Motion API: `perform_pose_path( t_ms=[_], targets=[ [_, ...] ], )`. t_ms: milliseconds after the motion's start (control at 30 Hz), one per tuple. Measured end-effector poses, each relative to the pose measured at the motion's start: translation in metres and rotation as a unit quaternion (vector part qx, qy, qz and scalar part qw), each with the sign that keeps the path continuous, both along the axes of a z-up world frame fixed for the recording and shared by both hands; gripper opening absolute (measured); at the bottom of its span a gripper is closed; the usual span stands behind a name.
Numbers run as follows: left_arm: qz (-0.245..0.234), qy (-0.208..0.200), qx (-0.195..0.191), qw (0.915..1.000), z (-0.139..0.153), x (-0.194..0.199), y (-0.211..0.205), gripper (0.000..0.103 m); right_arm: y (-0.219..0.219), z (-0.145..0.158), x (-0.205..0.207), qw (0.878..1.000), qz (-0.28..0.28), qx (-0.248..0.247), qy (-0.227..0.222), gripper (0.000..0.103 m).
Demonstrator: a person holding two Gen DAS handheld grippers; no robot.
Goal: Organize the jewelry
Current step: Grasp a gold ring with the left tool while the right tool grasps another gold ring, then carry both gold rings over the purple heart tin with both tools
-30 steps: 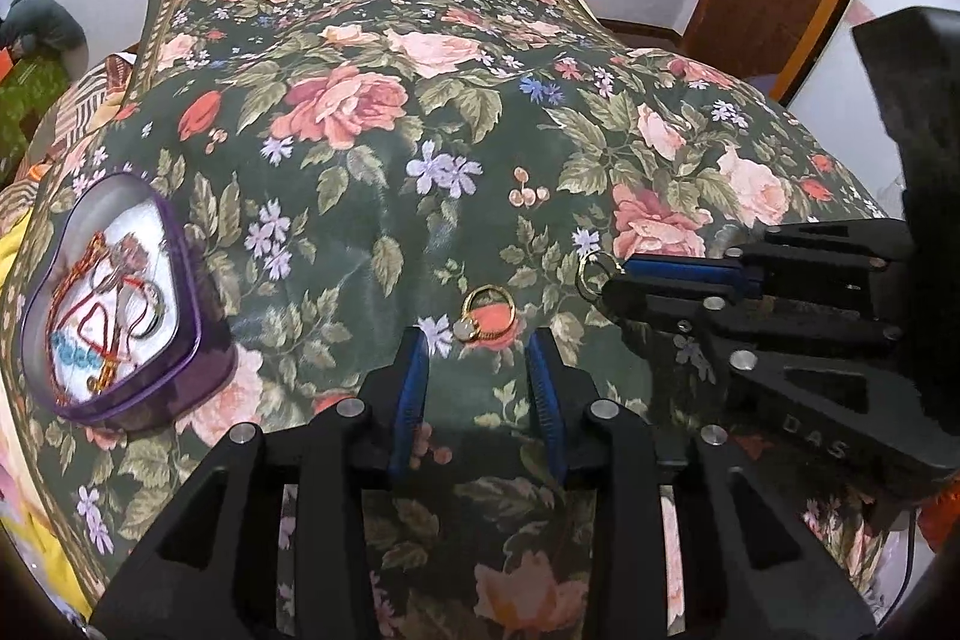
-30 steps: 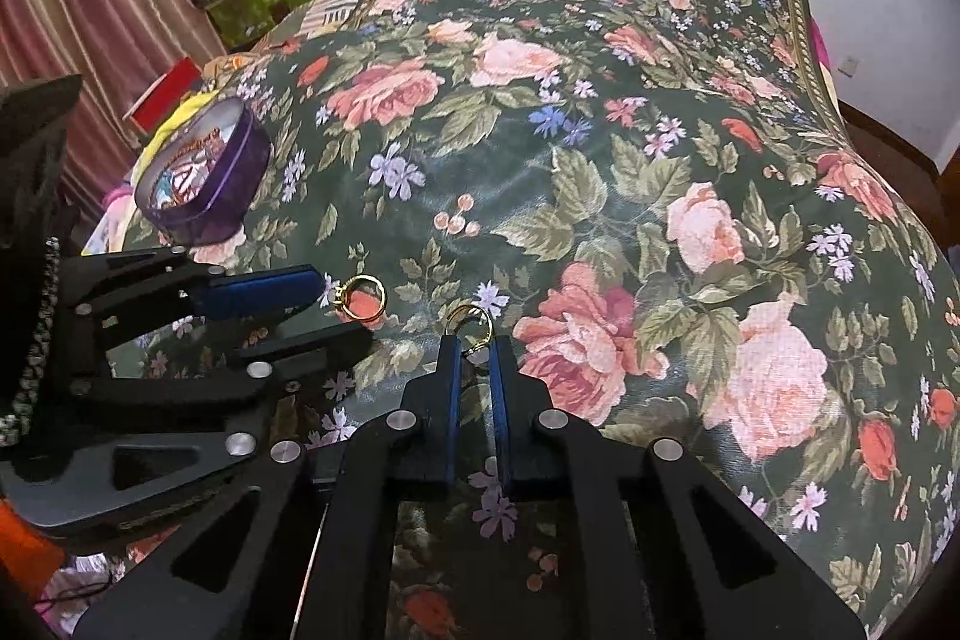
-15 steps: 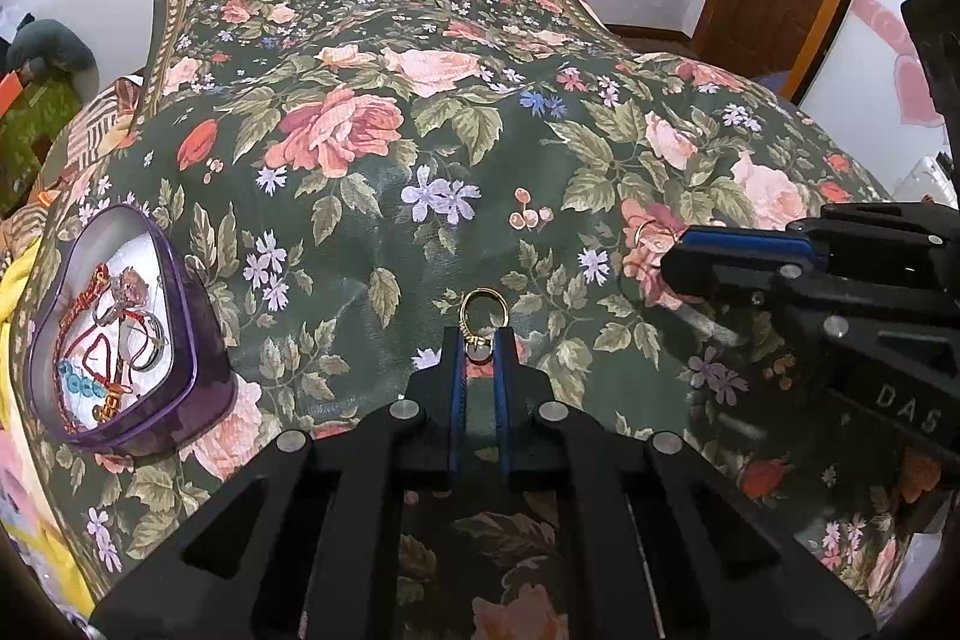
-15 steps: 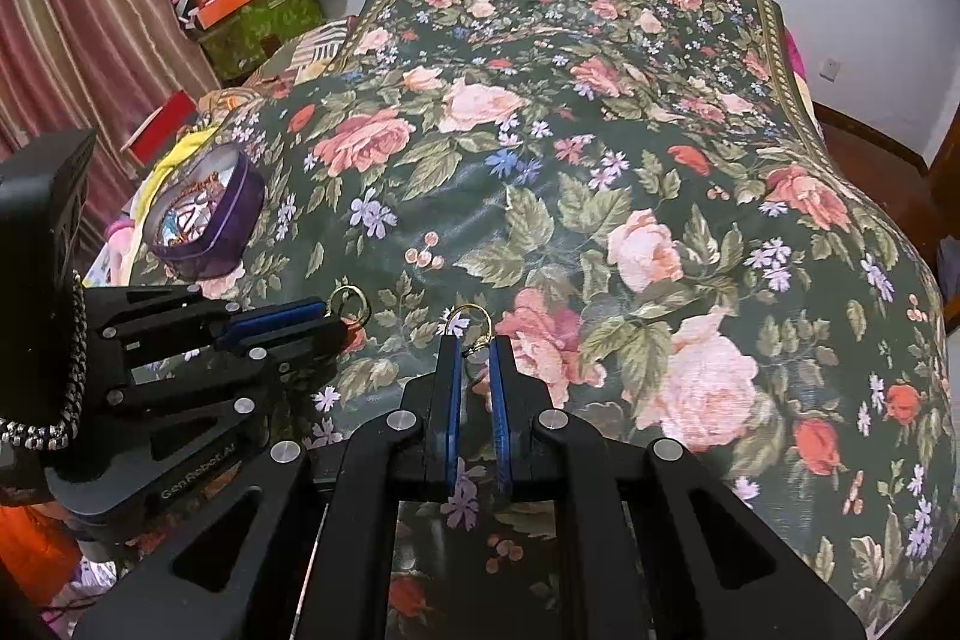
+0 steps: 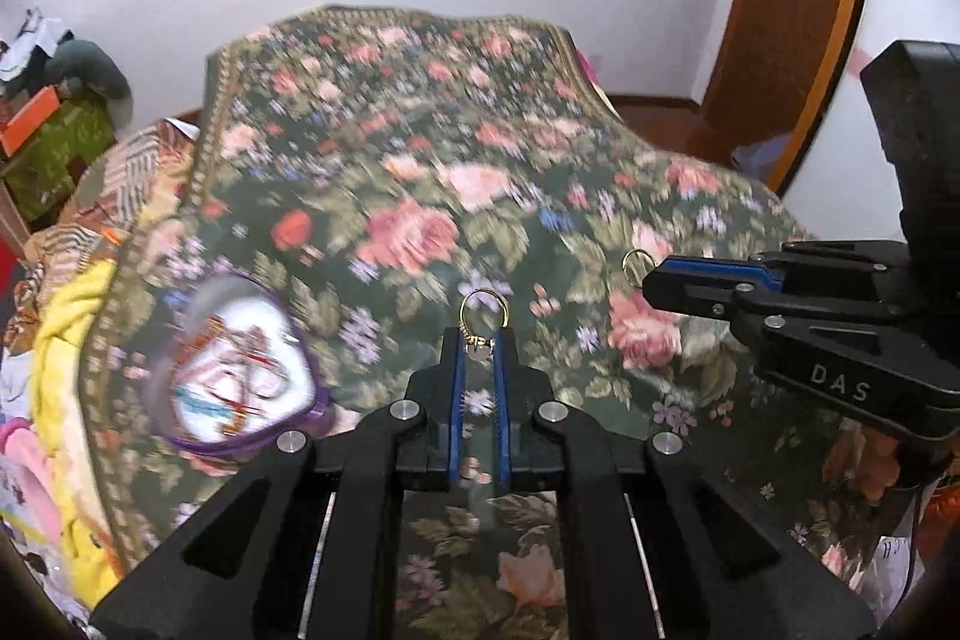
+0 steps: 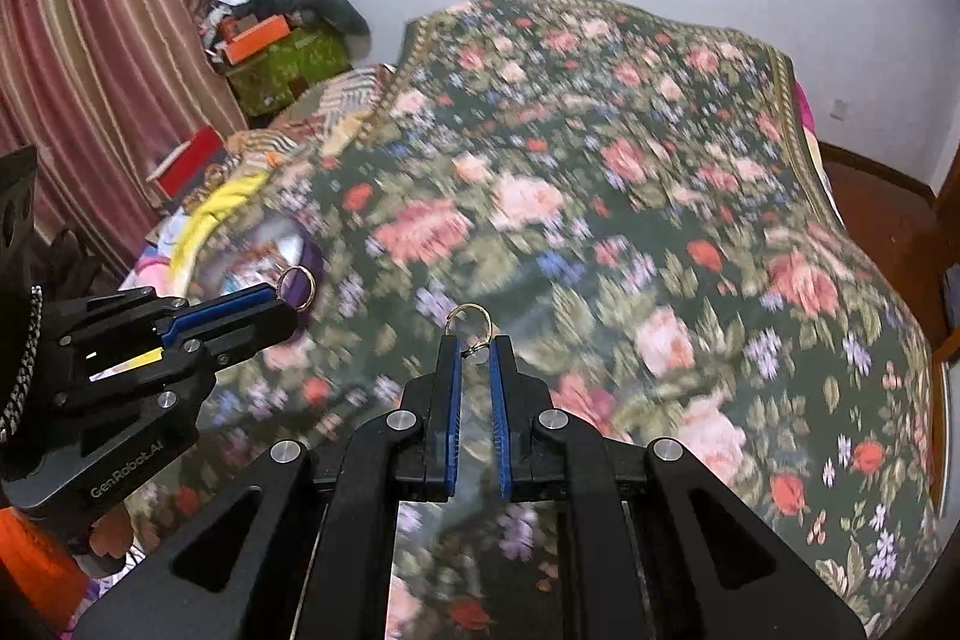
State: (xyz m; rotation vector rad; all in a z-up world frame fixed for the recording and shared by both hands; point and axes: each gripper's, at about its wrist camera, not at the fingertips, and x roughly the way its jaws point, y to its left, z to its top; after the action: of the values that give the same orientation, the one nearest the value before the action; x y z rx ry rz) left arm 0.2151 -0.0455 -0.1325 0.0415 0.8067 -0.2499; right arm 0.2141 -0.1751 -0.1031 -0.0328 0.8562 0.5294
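Left gripper (image 5: 480, 340): You hold it up over the bed. Its jaws are squeezed on a gold ring (image 5: 483, 309). The hoop of the ring sticks up past the blue pads (image 5: 457, 370).

Right gripper (image 6: 474, 346): You hold this one up over the bed too. Its jaws are pinched on a second gold ring (image 6: 470, 323), and that hoop also pokes out above the tips.

How the two sit: From the left camera, your right gripper comes in from the right side, with its ring showing at the tip. From the right camera, your left gripper comes in from the left side, and its ring hangs in front of the purple box.

Purple box (image 5: 312, 397): It is a small heart-shaped box with purple walls and a white inside. It sits on the bed, to the left of both grippers and apart from them.

Inside the box (image 5: 240, 382): You can see a tangle of red and gold loops and something light blue. The picture is too blurry to tell each piece apart.

Bed cover (image 6: 660, 220): It is dark green with big pink roses and little purple flowers.

Rings: Both are up in the air in your grippers, not in the box.
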Motion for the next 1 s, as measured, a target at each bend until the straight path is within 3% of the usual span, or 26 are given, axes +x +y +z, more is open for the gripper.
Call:
perform_pose_path(
  t_ms=[500, 1000],
  targets=[
    [0.088, -0.063, -0.010, 0.9941, 0.051, -0.025, 0.081, 0.007, 0.078, 0.029, -0.004, 0.996, 0.069, 0.032, -0.036, 0.008],
    [0.120, -0.062, -0.022, 0.9906, 0.042, -0.028, 0.129, 0.007, 0.126, 0.005, -0.001, 0.994, 0.105, 0.021, -0.012, 0.008]
  ],
)
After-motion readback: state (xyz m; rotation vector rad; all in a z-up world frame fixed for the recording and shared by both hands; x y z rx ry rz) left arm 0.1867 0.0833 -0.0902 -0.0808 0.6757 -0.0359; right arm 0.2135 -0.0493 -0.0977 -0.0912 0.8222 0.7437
